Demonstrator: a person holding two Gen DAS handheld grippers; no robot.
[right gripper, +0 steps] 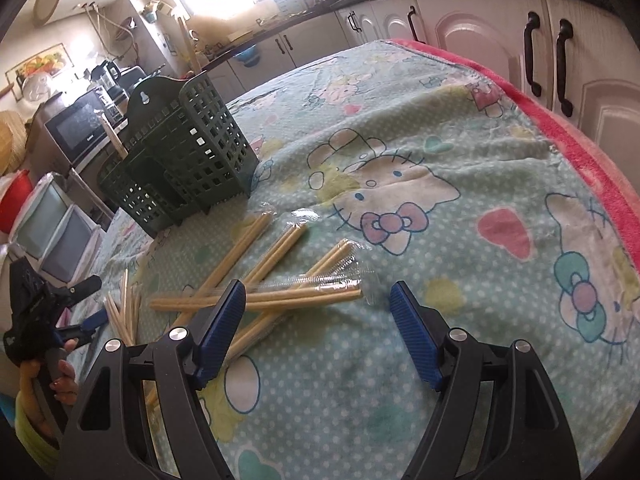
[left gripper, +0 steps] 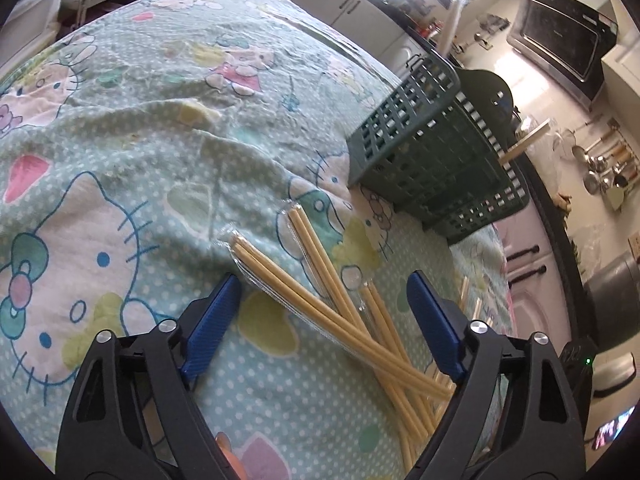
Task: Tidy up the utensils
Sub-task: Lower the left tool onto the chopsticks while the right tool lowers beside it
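1 green caddy [right gripper: 180,152] at left, 2 sticks upright inside. About 5 wrapped chopstick packs [right gripper: 280,296] crossed on cloth [right gripper: 460,280] before it. Left gripper [left gripper: 320,320] wide open above packs, holding nothing; right gripper [right gripper: 318,312] likewise.

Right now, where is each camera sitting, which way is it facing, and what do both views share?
Left wrist: on the left gripper, angled down at wrapped chopsticks between its open blue fingers.
Right wrist: on the right gripper, angled down at the same pile; its fingers are open, and the hand holding the left gripper shows.
Shared: chopsticks, green utensil basket, cartoon-print cloth.
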